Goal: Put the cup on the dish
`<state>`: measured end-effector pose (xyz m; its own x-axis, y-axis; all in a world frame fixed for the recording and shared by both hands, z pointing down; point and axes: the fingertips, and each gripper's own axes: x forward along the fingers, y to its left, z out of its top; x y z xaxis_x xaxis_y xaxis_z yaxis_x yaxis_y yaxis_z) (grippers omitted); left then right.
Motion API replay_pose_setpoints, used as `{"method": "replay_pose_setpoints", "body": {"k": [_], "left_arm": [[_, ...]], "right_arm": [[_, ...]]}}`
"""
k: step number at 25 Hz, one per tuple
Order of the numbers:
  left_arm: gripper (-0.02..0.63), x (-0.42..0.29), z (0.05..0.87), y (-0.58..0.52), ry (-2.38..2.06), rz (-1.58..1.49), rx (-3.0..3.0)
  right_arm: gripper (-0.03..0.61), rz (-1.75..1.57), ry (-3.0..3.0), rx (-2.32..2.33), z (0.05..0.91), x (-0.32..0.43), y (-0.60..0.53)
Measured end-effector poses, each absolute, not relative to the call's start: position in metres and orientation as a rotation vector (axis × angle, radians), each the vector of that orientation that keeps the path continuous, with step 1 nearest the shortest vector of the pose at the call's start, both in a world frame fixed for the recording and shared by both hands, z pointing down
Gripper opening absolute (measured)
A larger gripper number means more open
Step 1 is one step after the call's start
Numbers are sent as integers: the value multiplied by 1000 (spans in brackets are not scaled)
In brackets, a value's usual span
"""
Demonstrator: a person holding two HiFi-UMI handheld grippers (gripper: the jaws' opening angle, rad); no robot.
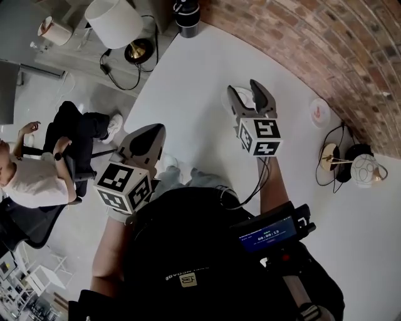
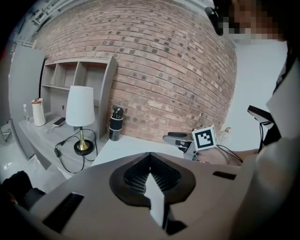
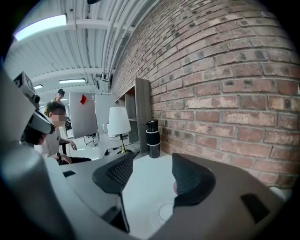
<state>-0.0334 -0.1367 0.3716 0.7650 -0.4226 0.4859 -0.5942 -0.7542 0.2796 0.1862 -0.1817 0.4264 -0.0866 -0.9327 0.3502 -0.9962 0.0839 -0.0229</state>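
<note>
A small white cup [image 1: 319, 113] with a pink pattern stands on the white table near the brick wall. A white dish [image 1: 246, 101] lies flat on the table, also visible low in the right gripper view as a pale ring [image 3: 164, 211]. My right gripper [image 1: 244, 89] [image 3: 152, 163] hovers over the dish, open, with nothing between its jaws; the cup sits well to its right. My left gripper [image 1: 153, 133] [image 2: 150, 158] is held at the table's left edge, shut and holding nothing. In the left gripper view the right gripper's marker cube [image 2: 204, 138] shows across the table.
A black tumbler [image 1: 187, 16] [image 3: 153, 138] stands at the table's far end, with a white-shaded lamp [image 1: 113, 22] [image 2: 79, 107] and cable on the shelf beyond. A small globe lamp [image 1: 364, 170] and wires sit at the right. A person [image 1: 28, 172] sits on the left.
</note>
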Motion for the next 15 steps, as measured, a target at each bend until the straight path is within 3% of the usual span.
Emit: {"method": "replay_pose_setpoints", "body": {"k": [11, 13, 15], "left_arm": [[5, -2, 358, -135, -523, 541, 2655], [5, 5, 355, -135, -472, 533, 2675], [5, 10, 352, -133, -431, 525, 2692]], "right_arm": [[259, 378, -2128, 2104, 361, 185, -134], [206, 370, -2116, 2159, 348, 188, -122], [198, 360, -2111, 2201, 336, 189, -111]]}}
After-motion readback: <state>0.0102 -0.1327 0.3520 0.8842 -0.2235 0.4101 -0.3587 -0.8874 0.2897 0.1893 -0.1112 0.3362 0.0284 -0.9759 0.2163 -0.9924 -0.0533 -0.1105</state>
